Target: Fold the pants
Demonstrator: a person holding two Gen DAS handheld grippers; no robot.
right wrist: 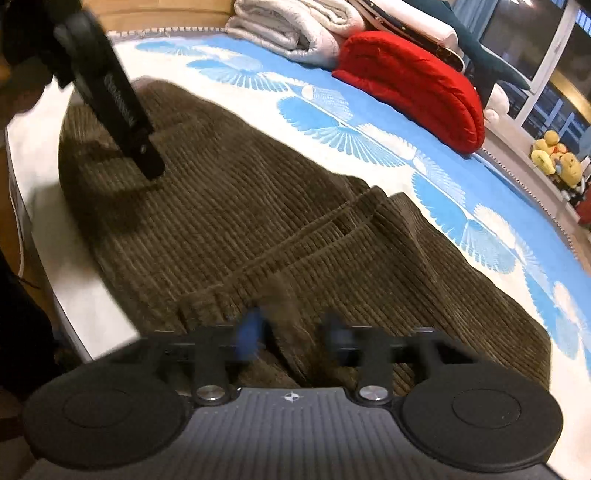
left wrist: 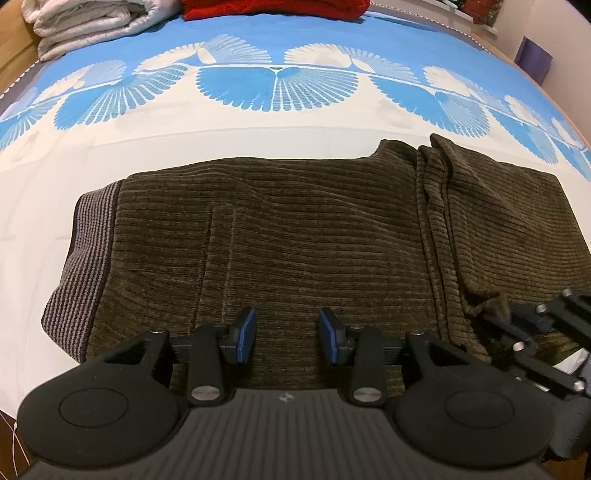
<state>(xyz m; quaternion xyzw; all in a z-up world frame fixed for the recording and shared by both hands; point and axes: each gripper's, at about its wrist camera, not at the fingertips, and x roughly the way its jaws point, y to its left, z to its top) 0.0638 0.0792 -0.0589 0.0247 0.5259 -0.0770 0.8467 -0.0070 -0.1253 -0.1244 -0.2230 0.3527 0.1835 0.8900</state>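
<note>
Brown ribbed corduroy pants (left wrist: 295, 236), with a striped grey waistband at the left, lie folded on the bed's blue-and-white fan-patterned cover (left wrist: 258, 125). The left gripper (left wrist: 287, 334) hovers over them, fingers apart and empty. The right gripper (right wrist: 291, 332) is motion-blurred around a cloth ridge; grip unclear. Folded white blankets (right wrist: 295, 33) and a red cushion (right wrist: 413, 85) sit far.

Matte black left gripper (left wrist: 287, 334) with blue-edged fingertip pads (left wrist: 248, 334), silver pivot screws, round side discs beside a ribbed grey plate bearing a tiny compass mark.
</note>
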